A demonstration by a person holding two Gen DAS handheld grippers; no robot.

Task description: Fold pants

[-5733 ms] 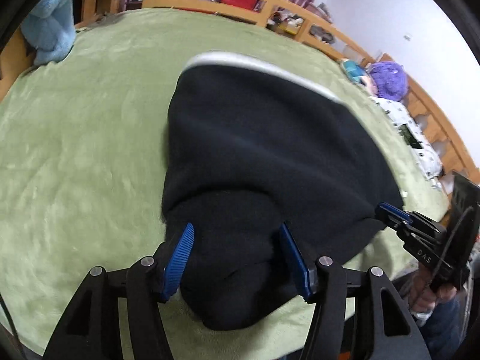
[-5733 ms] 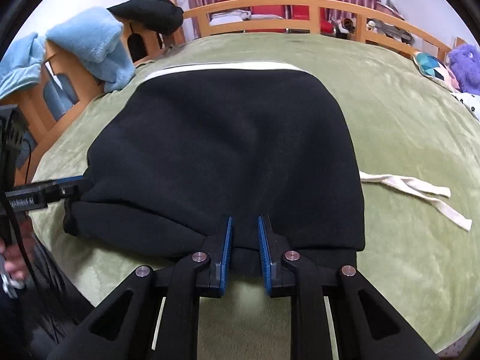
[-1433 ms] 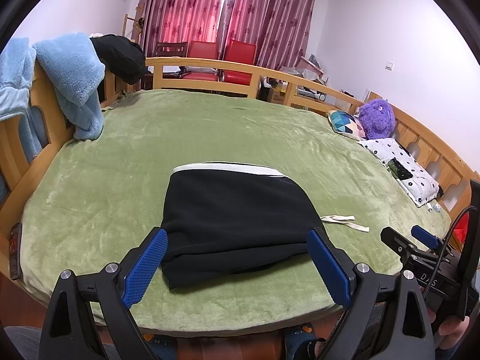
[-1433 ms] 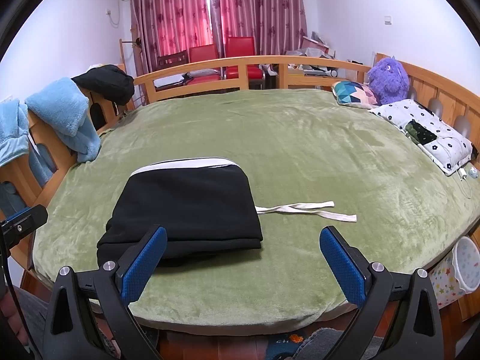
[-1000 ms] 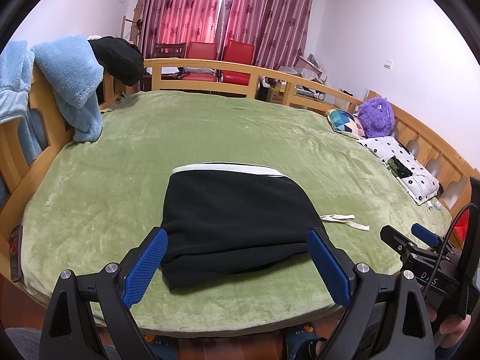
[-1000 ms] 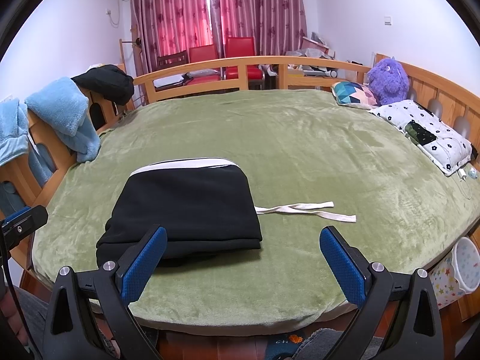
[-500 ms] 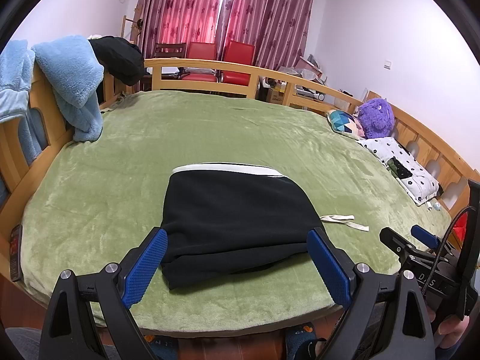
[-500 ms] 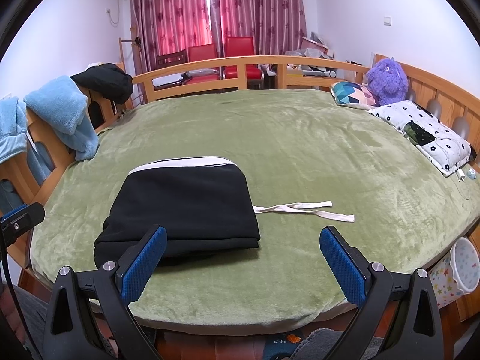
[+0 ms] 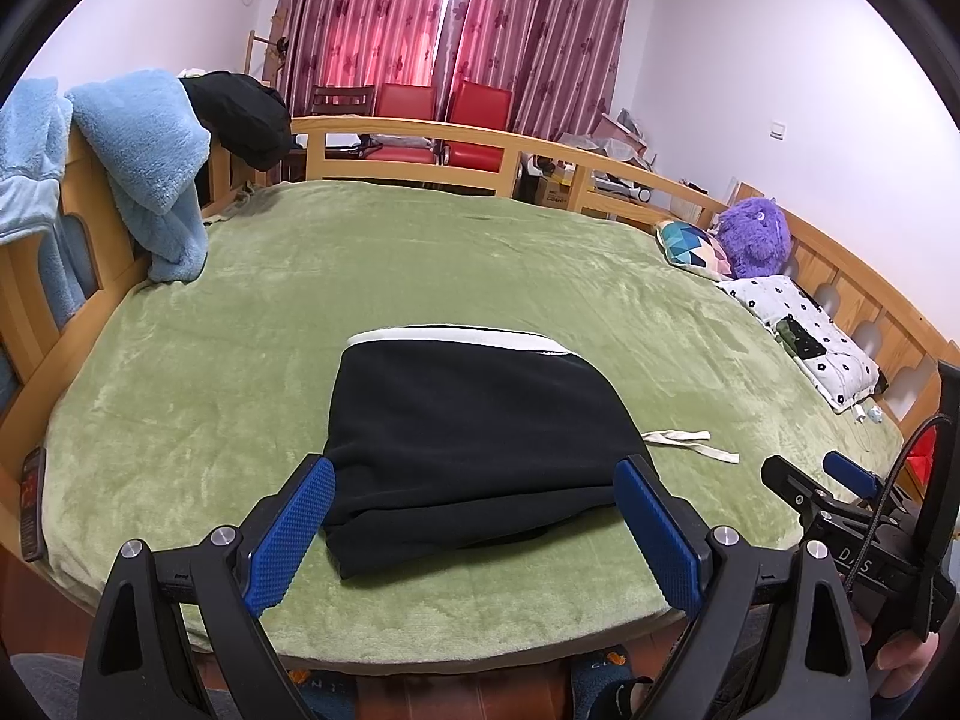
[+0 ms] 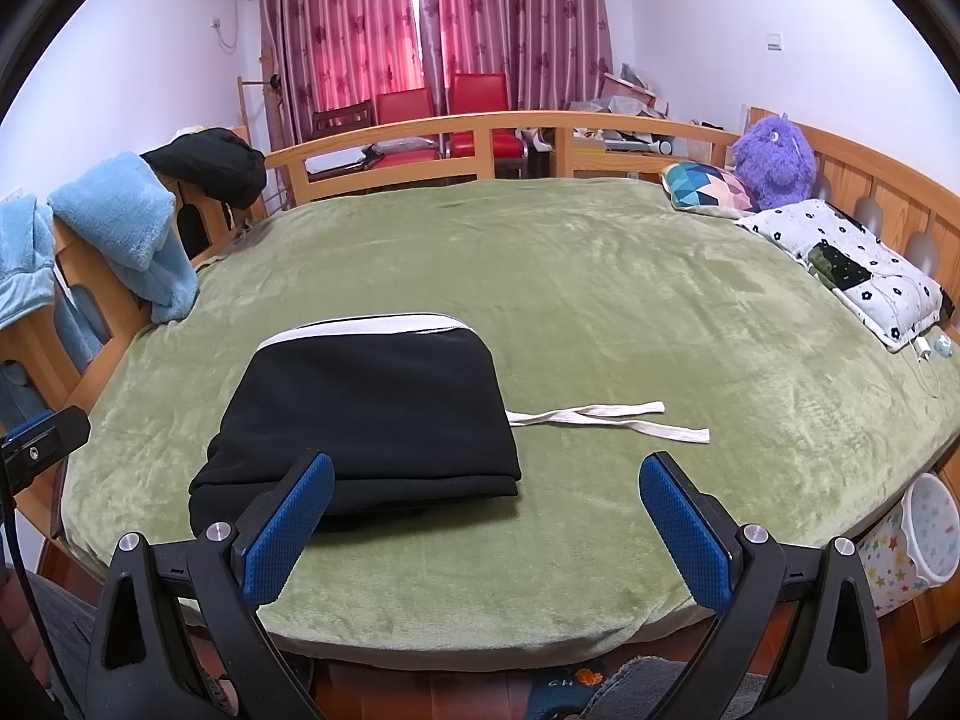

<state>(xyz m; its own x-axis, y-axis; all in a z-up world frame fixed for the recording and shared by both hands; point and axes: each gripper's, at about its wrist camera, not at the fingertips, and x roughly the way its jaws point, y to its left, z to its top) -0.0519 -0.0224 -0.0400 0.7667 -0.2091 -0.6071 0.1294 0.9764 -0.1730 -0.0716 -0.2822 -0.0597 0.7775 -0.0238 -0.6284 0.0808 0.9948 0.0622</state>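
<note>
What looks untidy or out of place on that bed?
The pants are folded into a neat stack, but their white drawstring trails loose across the green blanket to the right. The bottom layer also bulges out unevenly at the near left corner.

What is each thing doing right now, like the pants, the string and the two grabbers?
Black fleece pants with white waistband: folded into a flat bundle, lying on the green blanket.
White fabric drawstring: loose on the blanket, sticking out from the pants' right side.
Left gripper: jaws open, holding nothing.
Right gripper: jaws open, holding nothing.
Light blue fluffy towel: draped over the wooden rail.
</note>
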